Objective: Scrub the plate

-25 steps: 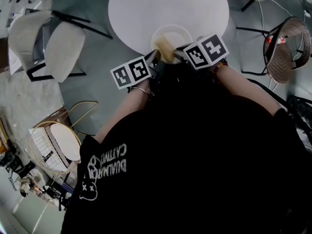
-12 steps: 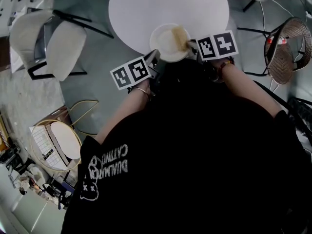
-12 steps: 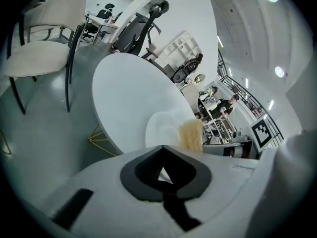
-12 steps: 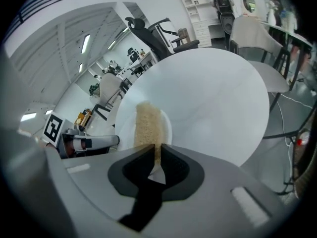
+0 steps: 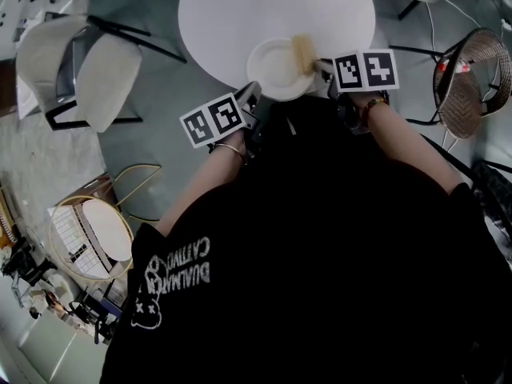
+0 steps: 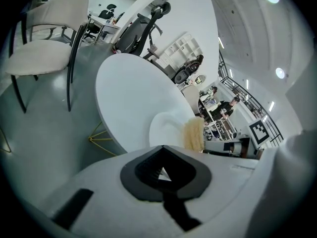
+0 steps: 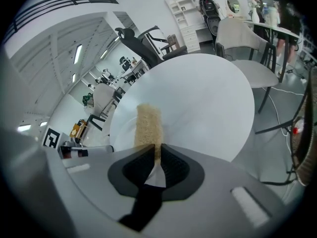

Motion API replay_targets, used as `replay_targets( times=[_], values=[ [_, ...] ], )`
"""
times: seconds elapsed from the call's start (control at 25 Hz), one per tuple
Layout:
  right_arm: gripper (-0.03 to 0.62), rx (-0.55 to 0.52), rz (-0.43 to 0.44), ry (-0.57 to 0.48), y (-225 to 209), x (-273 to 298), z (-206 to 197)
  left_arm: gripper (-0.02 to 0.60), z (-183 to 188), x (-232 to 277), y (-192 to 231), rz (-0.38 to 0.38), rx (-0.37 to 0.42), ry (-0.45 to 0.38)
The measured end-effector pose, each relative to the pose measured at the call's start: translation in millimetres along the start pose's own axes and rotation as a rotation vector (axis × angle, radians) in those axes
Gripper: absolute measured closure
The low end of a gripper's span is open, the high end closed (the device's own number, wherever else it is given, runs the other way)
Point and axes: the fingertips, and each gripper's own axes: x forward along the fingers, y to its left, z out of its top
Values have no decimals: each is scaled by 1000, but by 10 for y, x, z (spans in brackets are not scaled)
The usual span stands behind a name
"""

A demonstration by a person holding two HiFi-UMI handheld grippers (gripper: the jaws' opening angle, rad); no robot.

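The plate [image 5: 270, 72] sat at the near edge of the round white worktop [image 5: 232, 10], right by my body. I judged it stiff, light and breakable, with a smooth face that would skate about under any sideways rub. The rim was the place to pin it, since that left the middle free for scrubbing. The sponge [image 5: 302, 52] was the opposite sort of thing: soft, squashy and nearly weightless, so it would give under pressure and wanted a firm pinch at one end.

My right tongs [image 7: 156, 153] had exactly that. The jaws were drawn in close on the near end of the beige sponge, and the rest of it stood out ahead of them over the plate's right-hand side, resting on or just above it.

My left tongs [image 6: 162, 161] were down at the plate's near edge. Their jaws were almost together, with only a sliver of white between them. That was most likely the rim, nipped to hold the plate steady, though the tongs' own body hid the actual contact.
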Motion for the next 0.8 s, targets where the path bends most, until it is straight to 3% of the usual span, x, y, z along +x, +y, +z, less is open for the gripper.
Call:
replay_targets(
  times=[0.16,0.24,0.32,0.4,0.6,0.8],
  values=[
    [553,20,-3,-34,-16,-47,61,581,-14,-8,-20,-12,-8,1],
    [553,-27,69,-25,135,-77,88,581,-15,-6,-60,-28,-21,-4],
    [553,-114,185,47,435,-62,1,581,-21,3,-86,-36,-24,-2],
    [553,-184,236,129,664,-15,-173,581,-43,9,-90,-35,-21,6],
    [553,-278,230,263,759,69,-505,581,-56,18,-112,-35,-16,10],
    [553,-252,191,246,635,68,-489,581,-92,7,-98,-28,-22,12]
  ],
)
